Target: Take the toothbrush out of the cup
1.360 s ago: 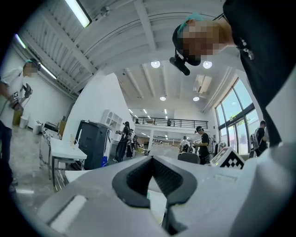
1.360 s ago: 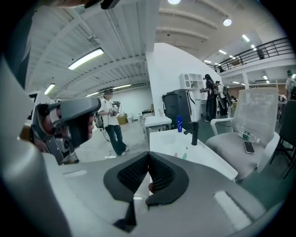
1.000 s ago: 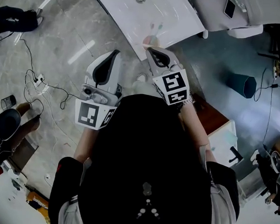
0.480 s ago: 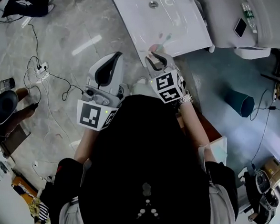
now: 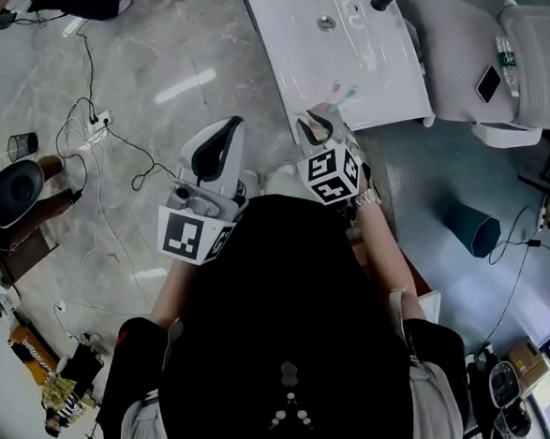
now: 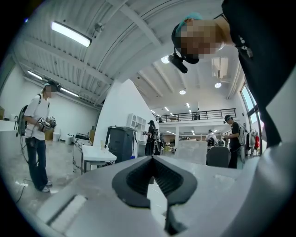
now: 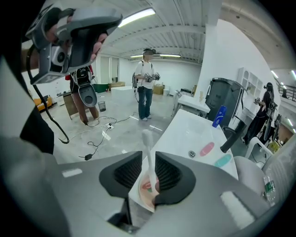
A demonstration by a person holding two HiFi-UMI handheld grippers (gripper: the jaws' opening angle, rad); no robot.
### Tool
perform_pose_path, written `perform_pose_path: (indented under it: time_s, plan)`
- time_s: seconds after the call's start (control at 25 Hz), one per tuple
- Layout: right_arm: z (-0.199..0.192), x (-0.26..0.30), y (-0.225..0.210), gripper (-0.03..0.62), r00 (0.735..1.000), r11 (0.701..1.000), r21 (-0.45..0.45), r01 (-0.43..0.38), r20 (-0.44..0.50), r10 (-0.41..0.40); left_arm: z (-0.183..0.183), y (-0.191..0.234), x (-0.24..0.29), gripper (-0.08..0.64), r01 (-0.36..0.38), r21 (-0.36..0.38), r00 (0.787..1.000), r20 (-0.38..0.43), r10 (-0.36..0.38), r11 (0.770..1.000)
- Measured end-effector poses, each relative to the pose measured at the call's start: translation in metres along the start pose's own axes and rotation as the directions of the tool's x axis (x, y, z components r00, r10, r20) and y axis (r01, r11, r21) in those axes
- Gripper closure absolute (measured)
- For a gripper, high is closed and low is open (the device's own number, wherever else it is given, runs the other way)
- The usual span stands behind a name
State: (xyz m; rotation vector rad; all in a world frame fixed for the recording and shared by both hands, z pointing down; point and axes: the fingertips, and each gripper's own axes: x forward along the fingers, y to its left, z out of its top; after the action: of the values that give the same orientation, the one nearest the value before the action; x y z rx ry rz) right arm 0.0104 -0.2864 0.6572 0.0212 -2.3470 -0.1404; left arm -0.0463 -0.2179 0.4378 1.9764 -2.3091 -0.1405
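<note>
A white plastic toothbrush stood upright in a pink cup at the table's edge, between the right tool's spread jaws.

so the left tool is aimed up and out across a big hall, dark pads meeting at the tips with nothing caught in them, only a diamond-shaped gap further back. Over on the left a person in a white top stands on the floor. Past the tool there's a white worktop, a dark bin just behind it, and a few people near that. A dark chair sits to the right with another person beside it. Strip light overhead, and a dark sleeve fills the top right corner
</note>
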Motion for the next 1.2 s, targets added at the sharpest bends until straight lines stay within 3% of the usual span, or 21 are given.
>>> perform_pose_path:
  time_s: [0.32, 0.68, 1.0, 1.2]
  plan:
    - [0.006, 0.007, 0.000, 0.559, 1.000, 1.000, -0.028, 0.014, 0.011, -0.013, -0.001, 0.006, -0.008, 0.558, -0.028, 0.004, 1.000, -0.010, 0.028, 1.000]
    - [0.010, -0.001, -0.003, 0.569, 0.999, 0.999, -0.017, 0.046, 0.025, -0.045, 0.005, 0.005, -0.007, 0.558, -0.013, 0.003, 1.000, -0.011, 0.013, 1.000]
    - [0.014, -0.018, -0.006, 0.571, 0.991, 0.993, 0.005, 0.118, 0.057, -0.118, 0.005, 0.002, -0.013, 0.558, 0.009, -0.017, 1.000, -0.005, -0.009, 1.000]
    - [0.017, -0.033, -0.012, 0.571, 0.979, 0.983, 0.062, 0.175, 0.090, -0.180, 0.005, -0.004, -0.007, 0.558, 0.060, -0.027, 0.998, 0.001, -0.060, 0.998]
